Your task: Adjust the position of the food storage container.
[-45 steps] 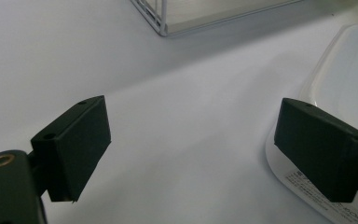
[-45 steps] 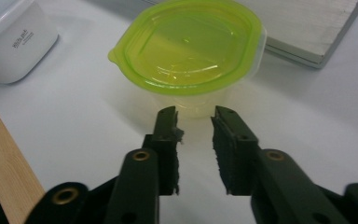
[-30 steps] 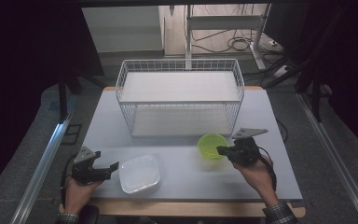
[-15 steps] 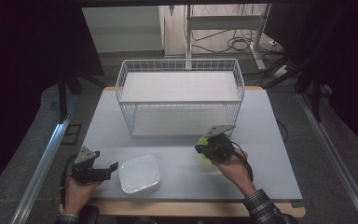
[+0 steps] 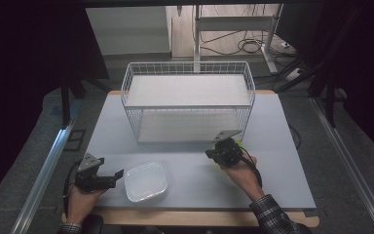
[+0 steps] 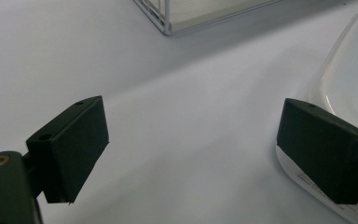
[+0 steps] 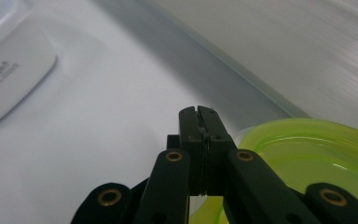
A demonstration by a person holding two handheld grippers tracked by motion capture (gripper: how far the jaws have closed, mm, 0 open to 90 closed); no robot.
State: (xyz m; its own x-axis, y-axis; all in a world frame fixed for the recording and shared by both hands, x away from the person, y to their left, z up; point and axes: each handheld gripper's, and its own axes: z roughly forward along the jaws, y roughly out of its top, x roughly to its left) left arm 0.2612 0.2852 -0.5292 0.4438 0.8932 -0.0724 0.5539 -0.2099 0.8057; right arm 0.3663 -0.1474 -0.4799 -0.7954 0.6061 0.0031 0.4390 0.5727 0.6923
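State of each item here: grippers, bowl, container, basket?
Left gripper: open, nothing between its jaws, beside the container.
Right gripper: shut, jaws pressed together, over the bowl's edge.
Green bowl: upright on the table.
Clear container: flat on the table, unheld.
Wire basket: upright, empty.

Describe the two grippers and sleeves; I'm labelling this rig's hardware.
Both grippers, left and right, are black, each topped by a grey three-cornered plate, with a dark cable trailing. Jaw pads are flat black blocks; brass-coloured pins mark the linkage. The sleeves are dark plaid.
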